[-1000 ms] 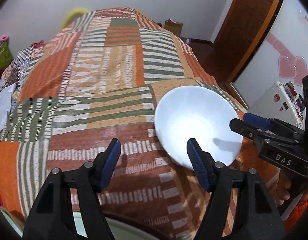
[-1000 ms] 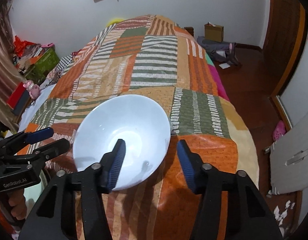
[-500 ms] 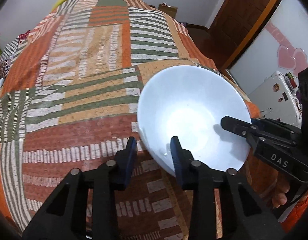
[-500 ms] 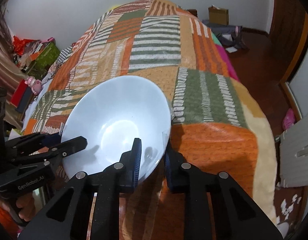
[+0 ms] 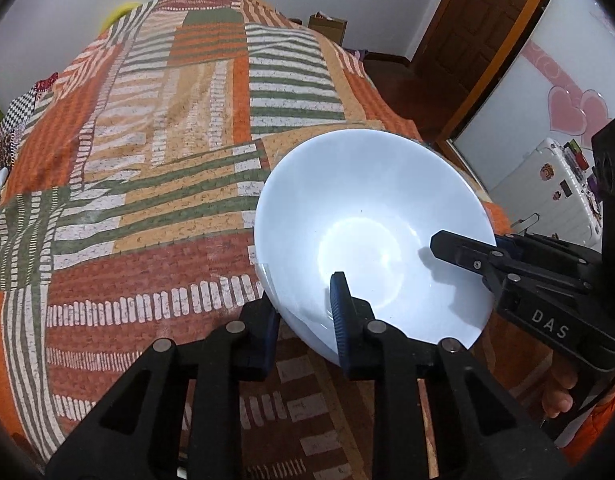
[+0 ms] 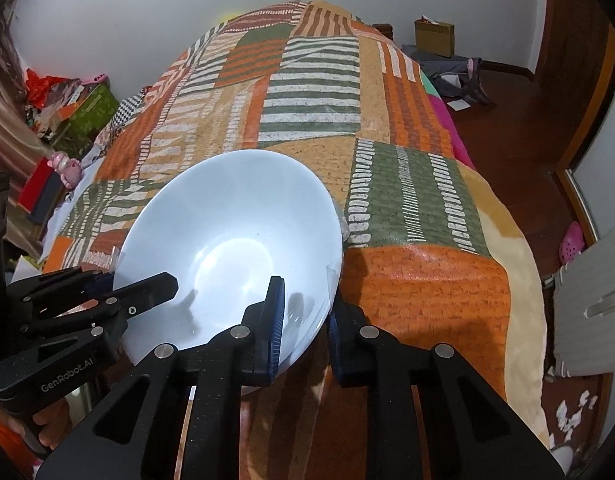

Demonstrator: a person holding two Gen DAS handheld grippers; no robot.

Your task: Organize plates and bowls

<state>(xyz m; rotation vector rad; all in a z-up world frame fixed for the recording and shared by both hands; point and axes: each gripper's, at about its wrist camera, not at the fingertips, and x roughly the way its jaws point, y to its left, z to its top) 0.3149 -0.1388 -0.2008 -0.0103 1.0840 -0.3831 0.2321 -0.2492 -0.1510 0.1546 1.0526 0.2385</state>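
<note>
A large white bowl (image 5: 371,216) (image 6: 235,240) is tilted over the near end of a patchwork bedspread (image 5: 147,160) (image 6: 407,184). My left gripper (image 5: 303,304) (image 6: 137,280) is closing its jaws on the bowl's near left rim, one finger inside and one underneath, pads pressing on it. My right gripper (image 6: 305,300) (image 5: 467,246) is shut on the opposite rim in the same way. The bowl's underside is hidden.
The bed runs away from me to a white wall. A wooden door (image 5: 479,28) and a white fridge with stickers (image 5: 547,192) stand on the right. Boxes and clutter (image 6: 67,108) lie left of the bed, bags and a pink shoe (image 6: 571,240) on the floor.
Both grippers went from open around the bowl's rim to shut on it. The bowl now sits closer and more tilted in both views.
</note>
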